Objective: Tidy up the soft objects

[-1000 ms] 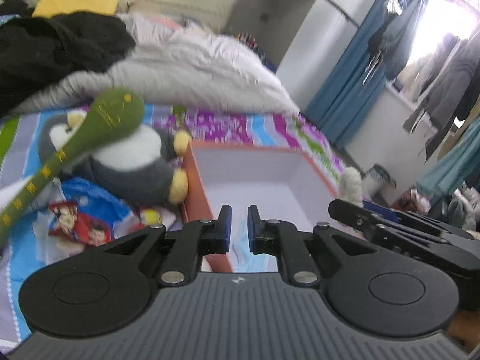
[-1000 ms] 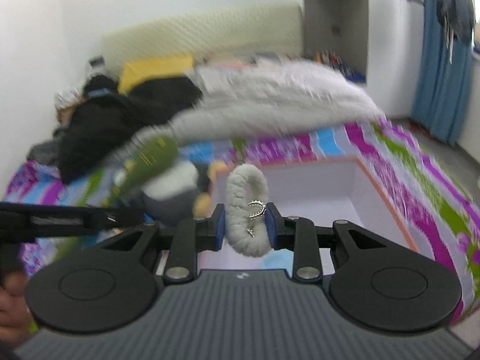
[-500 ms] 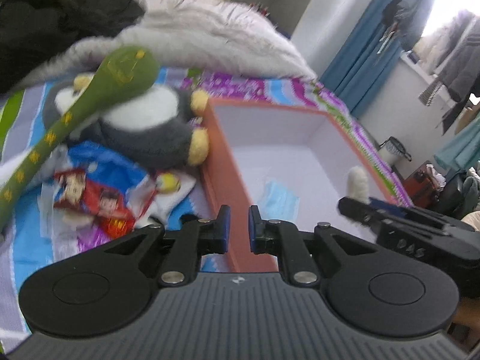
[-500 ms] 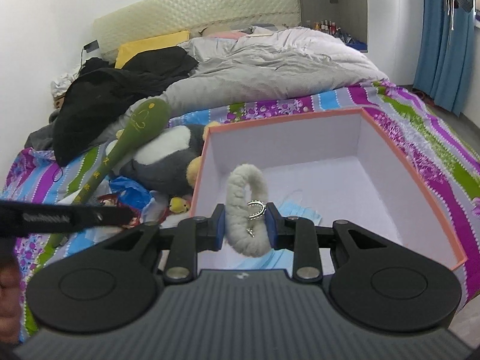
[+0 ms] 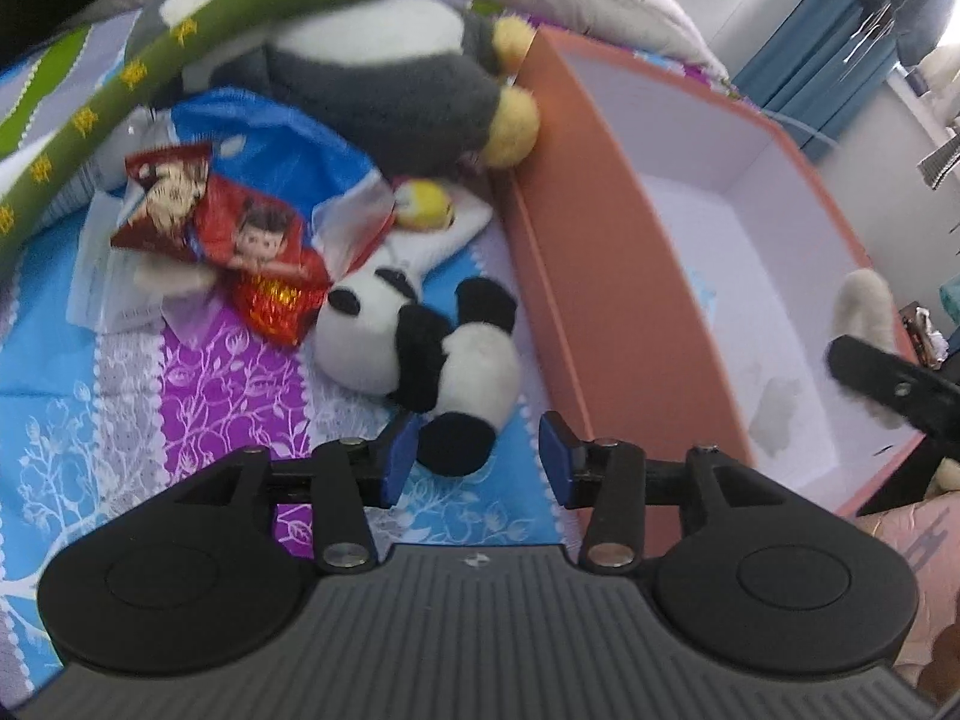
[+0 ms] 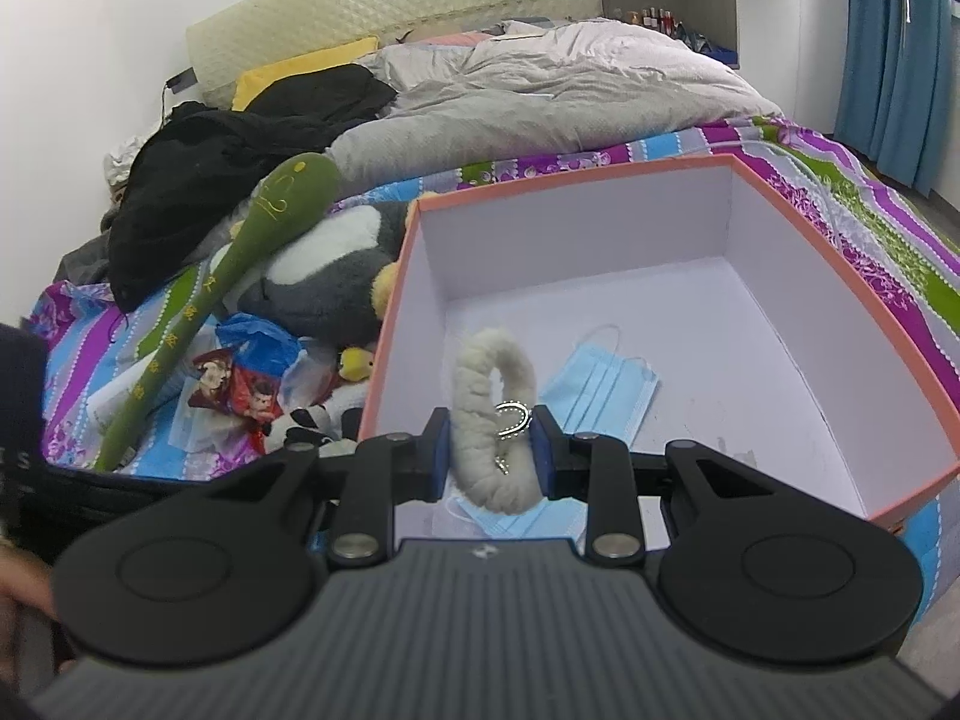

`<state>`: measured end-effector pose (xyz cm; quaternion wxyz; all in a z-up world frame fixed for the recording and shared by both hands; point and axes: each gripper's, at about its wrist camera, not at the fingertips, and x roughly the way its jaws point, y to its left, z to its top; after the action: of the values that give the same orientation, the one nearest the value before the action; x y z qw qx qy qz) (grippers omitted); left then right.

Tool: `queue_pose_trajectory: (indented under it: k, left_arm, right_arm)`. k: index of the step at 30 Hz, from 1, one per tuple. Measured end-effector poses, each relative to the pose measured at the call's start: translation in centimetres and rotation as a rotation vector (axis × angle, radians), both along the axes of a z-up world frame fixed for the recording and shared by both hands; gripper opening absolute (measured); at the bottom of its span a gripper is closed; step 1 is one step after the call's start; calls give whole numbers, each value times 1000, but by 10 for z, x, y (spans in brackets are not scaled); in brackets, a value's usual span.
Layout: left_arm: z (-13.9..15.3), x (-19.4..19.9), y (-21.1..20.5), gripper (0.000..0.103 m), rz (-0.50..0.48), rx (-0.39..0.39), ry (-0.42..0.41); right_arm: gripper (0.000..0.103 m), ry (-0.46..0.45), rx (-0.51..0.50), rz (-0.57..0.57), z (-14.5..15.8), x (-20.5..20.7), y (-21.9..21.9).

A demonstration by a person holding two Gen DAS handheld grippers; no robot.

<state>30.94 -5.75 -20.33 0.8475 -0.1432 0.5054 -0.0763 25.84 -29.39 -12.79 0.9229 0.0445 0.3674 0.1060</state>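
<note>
Box: our landmark is the big orange cardboard box with white inside (image 6: 690, 312), sitting on the bed.
Already in the box: only a light blue paper face mask (image 6: 600, 384) lies on its floor.
Right gripper (image 6: 489, 450): we pinch a fluffy white fabric ring (image 6: 489, 396) between its fingers, held over the box near its front wall.
Left gripper (image 5: 474, 459): its jaws have just been opening and stand spread, around a foot of the small black-and-white plush panda (image 5: 420, 348), not squeezing it.
Panda: on the bed just outside the box's left wall.
Still outside the box: the big grey-and-white plush penguin (image 5: 390, 90) and the long green plush stick (image 5: 198, 30), also left of it.
Progress: we think we are only starting.
</note>
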Motion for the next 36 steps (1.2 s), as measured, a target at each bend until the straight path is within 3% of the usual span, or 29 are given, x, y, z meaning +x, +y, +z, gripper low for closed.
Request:
queue_pose_trajectory:
  k: [8,13,17,22,36]
  left_arm:
    - [-21,10,-2,49,-15,18,16]
    - [-29,14,0,31,-9,14,34]
    - [-27,13,4,27,3,3,23]
    - [-1,4,9,22,-1,15,-32]
    - [88,-1,-2,22,-27,-20,-193]
  right_arm:
    - [31,4,14,-4,-4,0,-5]
    - [31,13,14,-4,-7,1,-4]
    - [31,21,12,1,-10,0,-2]
    - [31,6,7,2,-3,-2,-1]
    - [31,-73,-5,-1,29,-6,6]
